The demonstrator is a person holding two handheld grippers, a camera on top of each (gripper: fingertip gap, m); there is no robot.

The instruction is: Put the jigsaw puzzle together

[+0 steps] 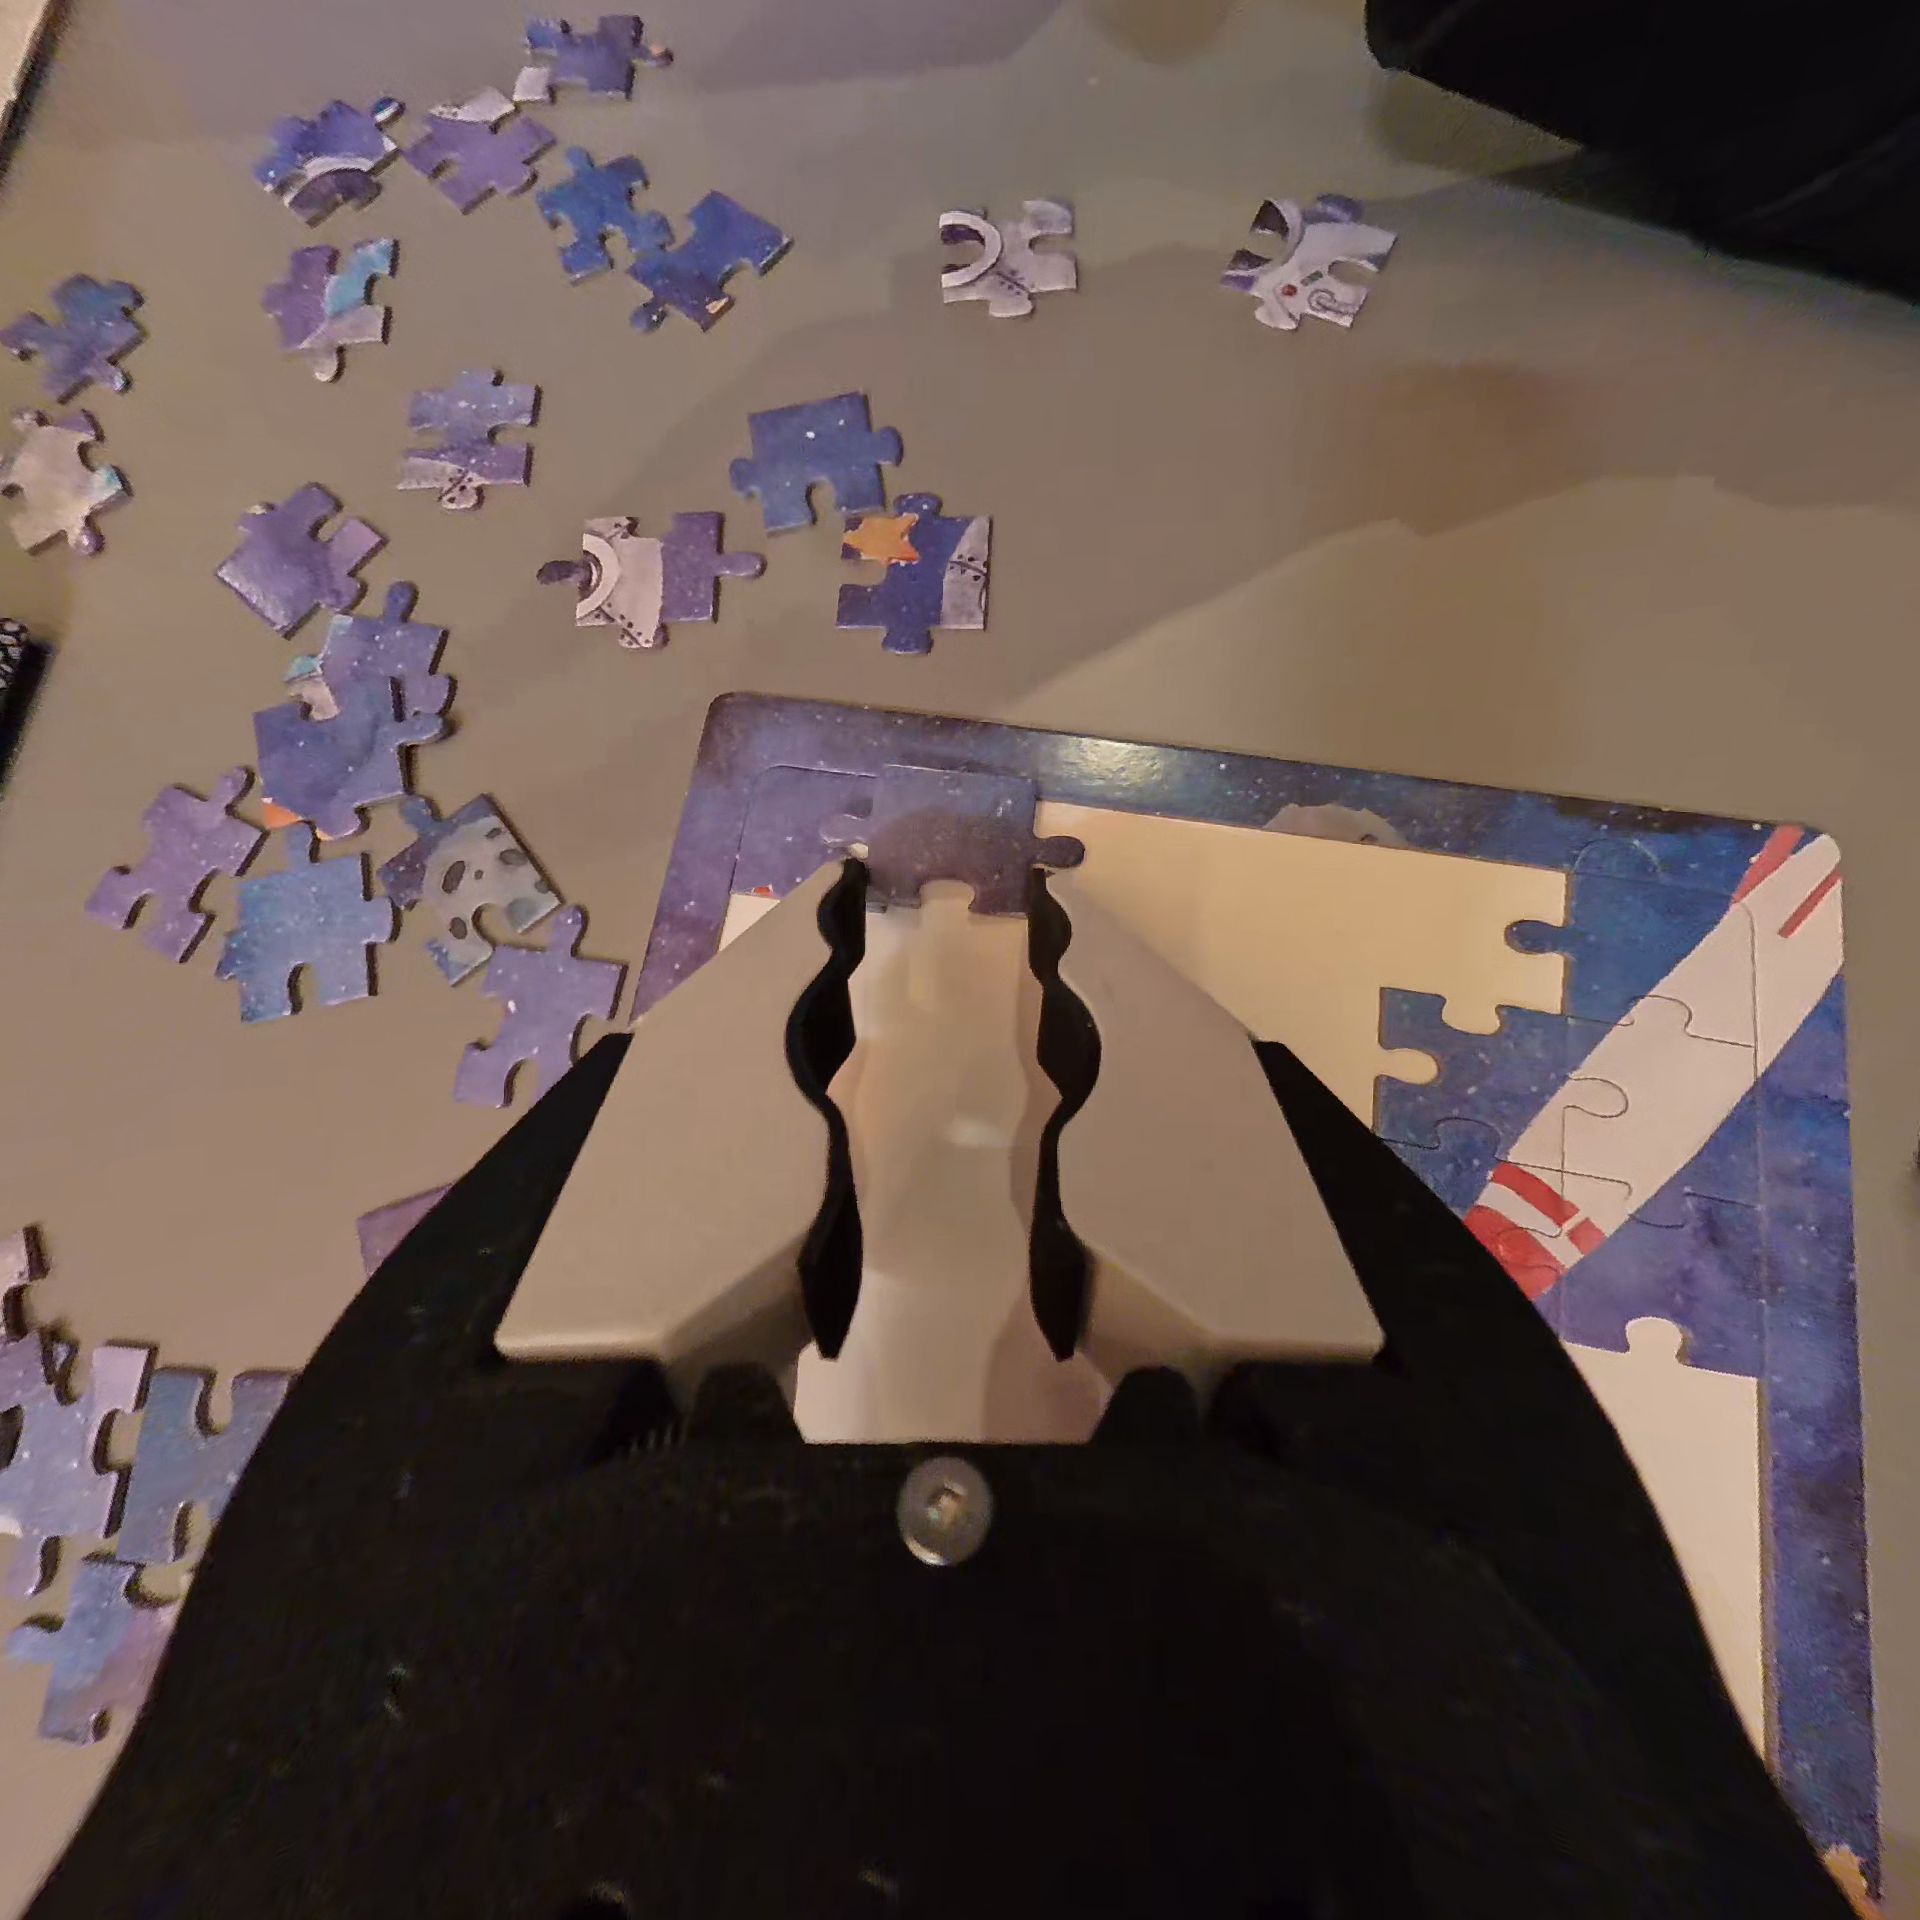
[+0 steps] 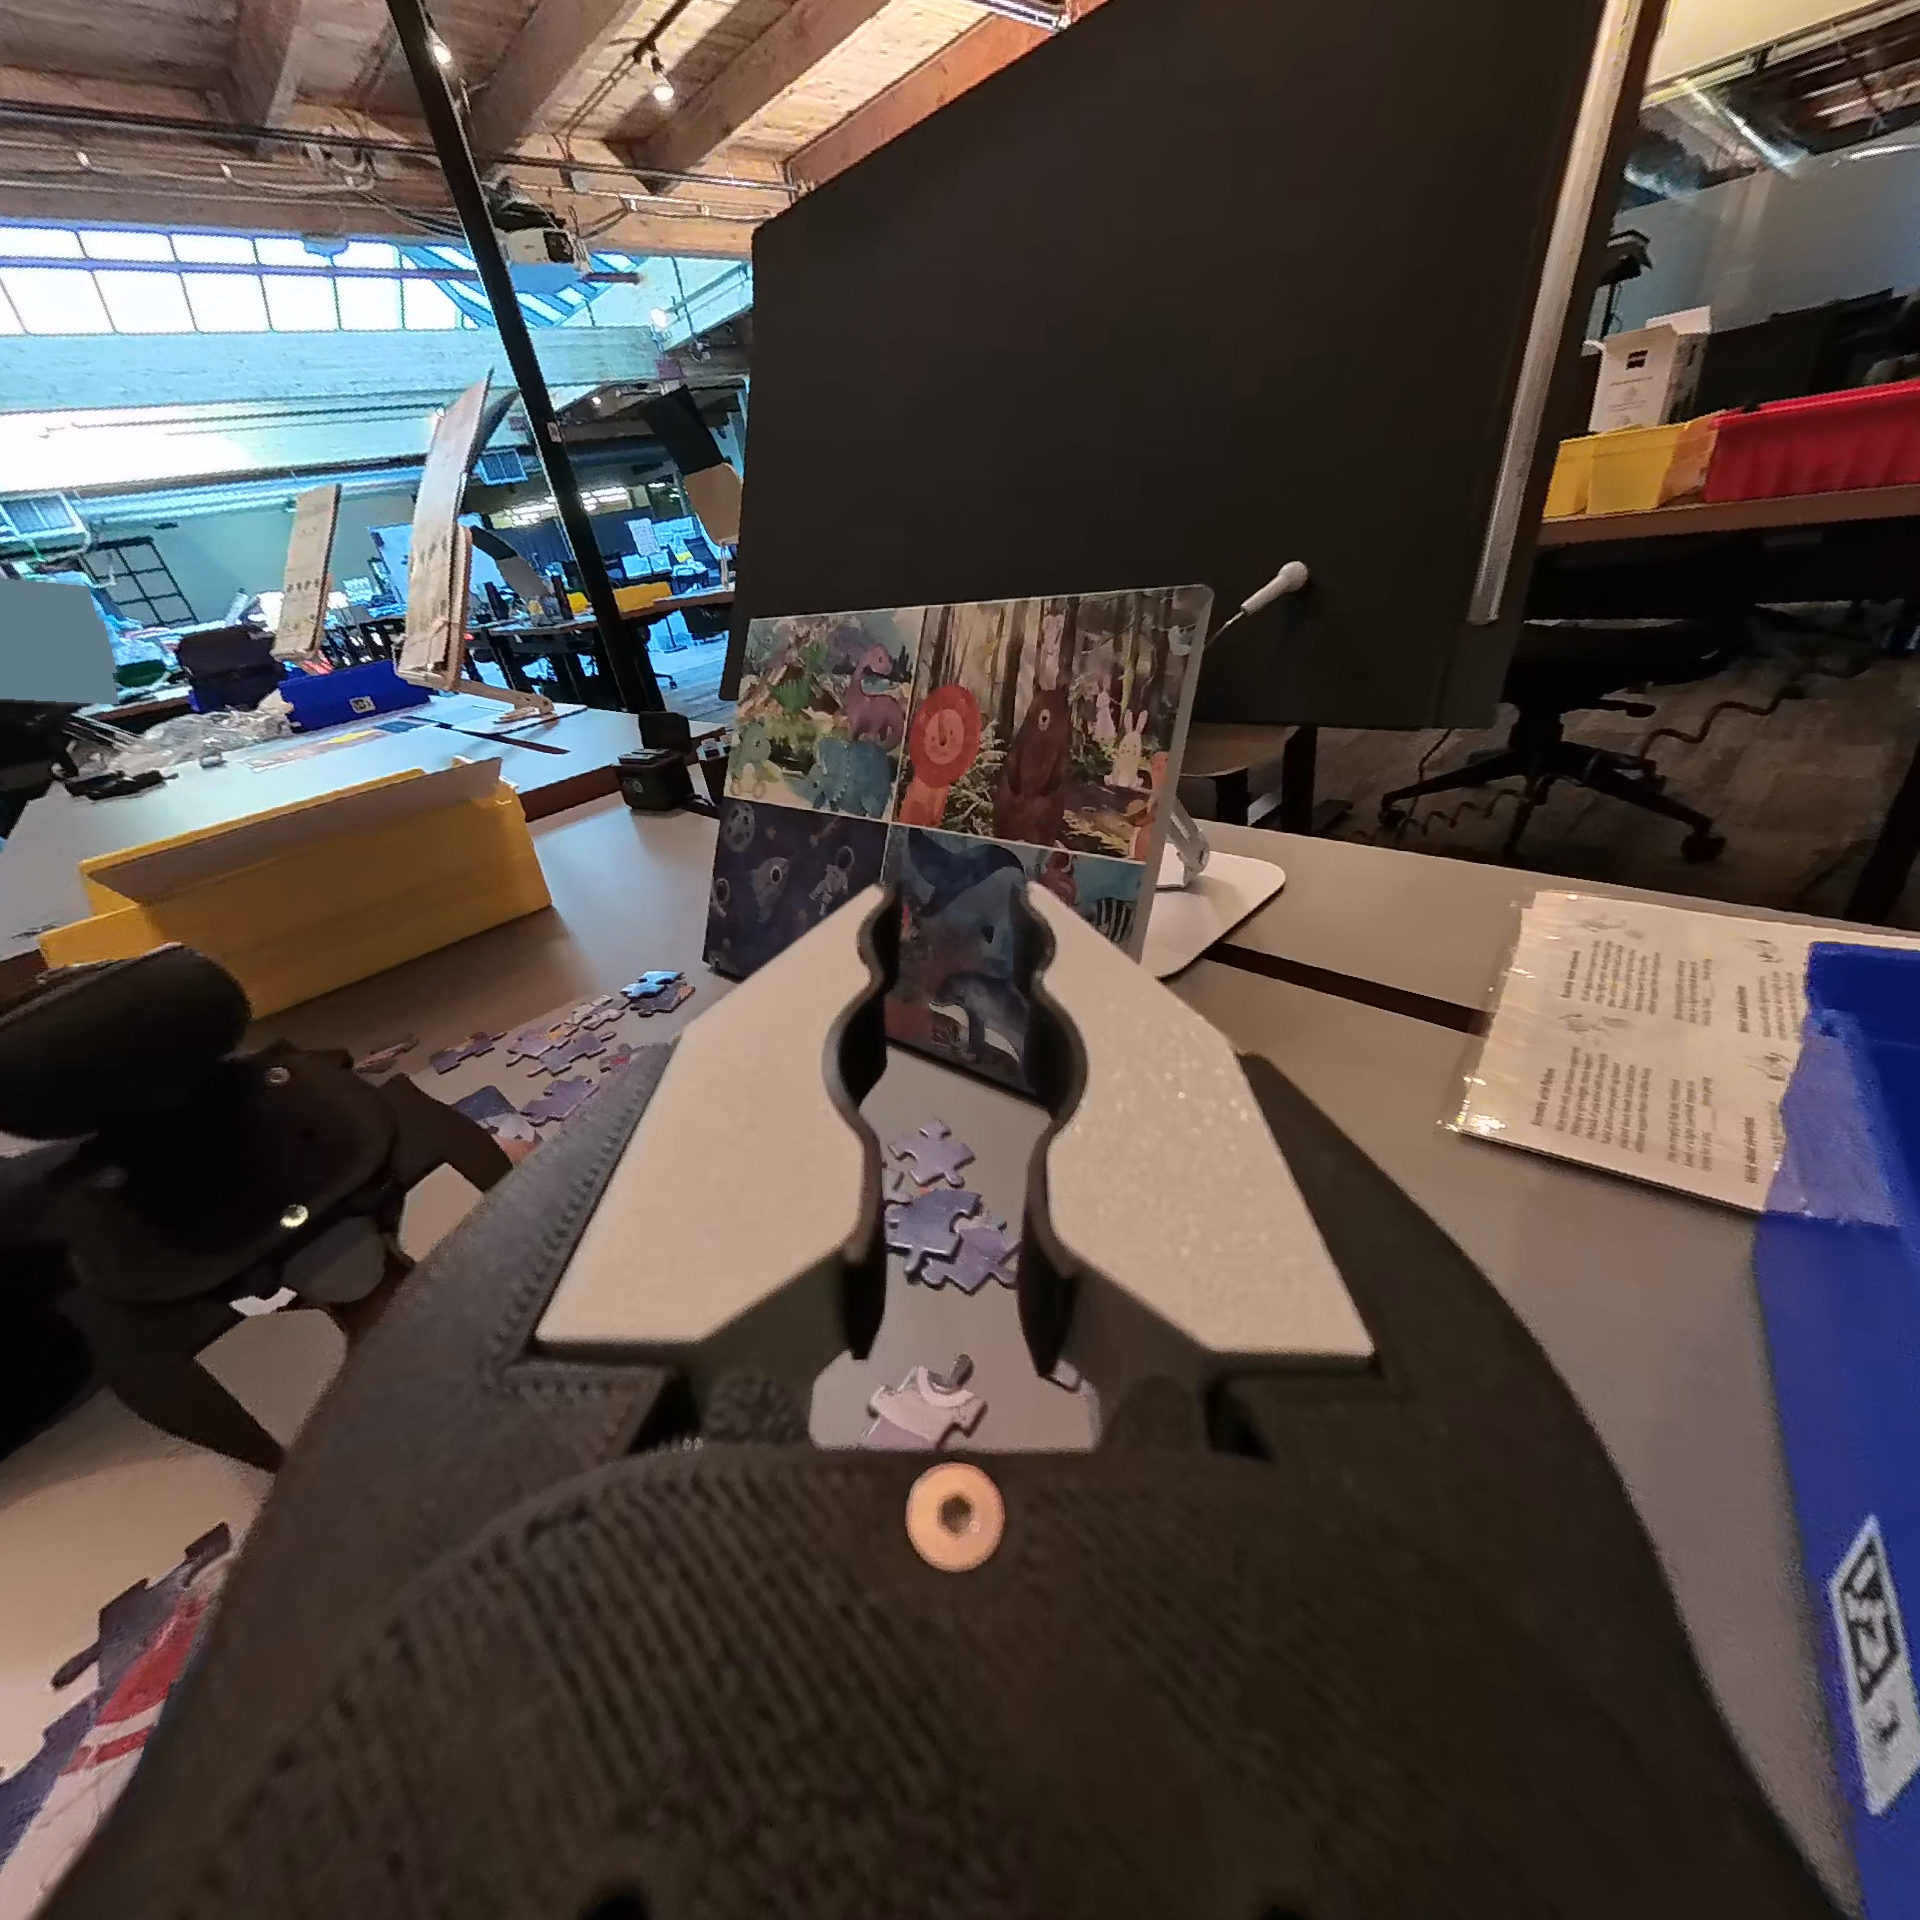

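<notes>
My left gripper is shut on a purple puzzle piece, one fingertip on each side of it. It holds the piece at the top left of a blue puzzle frame, beside the fitted corner piece and overlapping the frame's upper border. A block of joined rocket pieces fills the frame's right side. Several loose purple and blue pieces lie on the grey table to the left. My right gripper is open with nothing between its fingers, raised above the table. The left gripper shows dark at the left of the right wrist view.
A picture board stands on the table ahead, with a black panel behind it. A yellow box is at the left, a blue bin and a printed sheet at the right. A dark object lies at the far right. The gap from one gripper's tips to the other's is roughly 20 centimeters.
</notes>
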